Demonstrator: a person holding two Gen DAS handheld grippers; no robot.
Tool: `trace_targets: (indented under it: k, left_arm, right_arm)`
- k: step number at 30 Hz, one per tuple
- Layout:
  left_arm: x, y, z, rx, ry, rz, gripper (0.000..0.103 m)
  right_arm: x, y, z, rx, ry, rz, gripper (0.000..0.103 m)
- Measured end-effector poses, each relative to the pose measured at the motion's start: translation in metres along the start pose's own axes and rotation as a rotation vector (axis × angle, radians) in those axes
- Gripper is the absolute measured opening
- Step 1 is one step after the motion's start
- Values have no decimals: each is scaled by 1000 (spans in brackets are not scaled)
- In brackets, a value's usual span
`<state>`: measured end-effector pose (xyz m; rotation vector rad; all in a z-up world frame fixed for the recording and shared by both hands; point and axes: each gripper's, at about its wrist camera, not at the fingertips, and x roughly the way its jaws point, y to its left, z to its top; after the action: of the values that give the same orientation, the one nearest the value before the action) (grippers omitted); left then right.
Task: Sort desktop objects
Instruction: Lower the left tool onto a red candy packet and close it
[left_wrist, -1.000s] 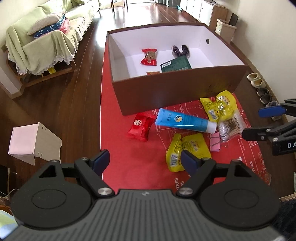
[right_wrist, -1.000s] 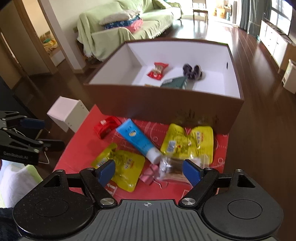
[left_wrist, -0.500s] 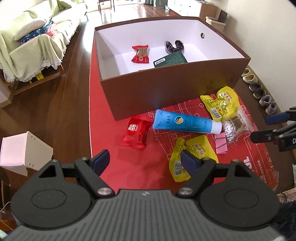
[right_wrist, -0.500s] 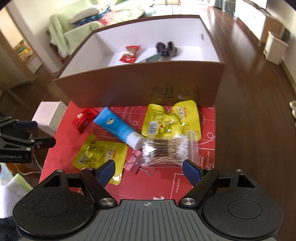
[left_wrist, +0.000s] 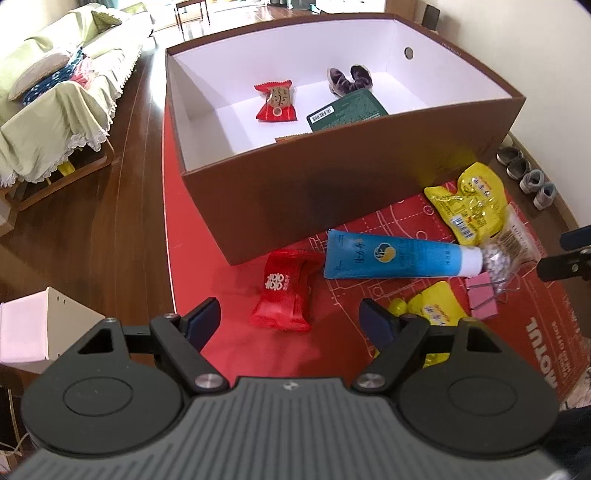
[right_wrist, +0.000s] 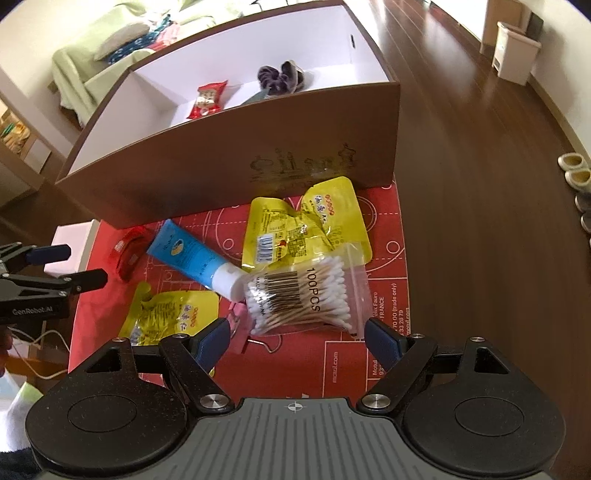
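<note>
A brown box (left_wrist: 332, 192) with a white inside holds a red snack packet (left_wrist: 276, 101), a purple scrunchie (left_wrist: 349, 78) and a dark green card (left_wrist: 347, 110). On the red mat lie a red candy packet (left_wrist: 286, 291), a blue tube (left_wrist: 391, 254), yellow pouches (right_wrist: 310, 225), a bag of cotton swabs (right_wrist: 306, 291) and a pink binder clip (left_wrist: 482, 295). My left gripper (left_wrist: 290, 323) is open just above the red candy packet. My right gripper (right_wrist: 297, 338) is open, its fingers on either side of the near end of the swab bag.
The red mat (left_wrist: 229, 354) lies on a dark wooden floor (right_wrist: 480, 184). A pink and white box (left_wrist: 33, 328) stands off the mat's left side. A sofa with a green cover (left_wrist: 55, 96) is at the far left. Shoes (left_wrist: 532, 177) line the right wall.
Both grippers have moved forward and down toward the mat. The left one now hangs over the red candy packet; the right one has closed in on the swab bag. Both stay open.
</note>
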<state>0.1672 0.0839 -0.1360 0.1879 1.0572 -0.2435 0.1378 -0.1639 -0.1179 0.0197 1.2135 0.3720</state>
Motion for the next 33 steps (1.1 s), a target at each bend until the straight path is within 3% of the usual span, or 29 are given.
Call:
trace_targets:
  k: [7, 13, 21, 23, 25, 33]
  left_arm:
    - [28, 5, 6, 31, 16, -19, 72]
    - [50, 9, 10, 39, 67, -52, 58]
    - [59, 15, 7, 24, 72, -83, 57]
    - [59, 15, 7, 30, 66, -93, 40]
    - [58, 14, 8, 39, 67, -104, 29]
    - [46, 13, 4, 12, 90, -131, 28]
  right_arm:
    - [8, -6, 3, 40, 9, -9, 83]
    - [10, -13, 4, 78, 9, -14, 83]
    - [15, -10, 7, 72, 10, 6, 83]
    - [17, -6, 7, 56, 16, 7, 83]
    - [20, -4, 7, 42, 19, 0, 83]
    - [31, -8, 10, 41, 18, -2, 85]
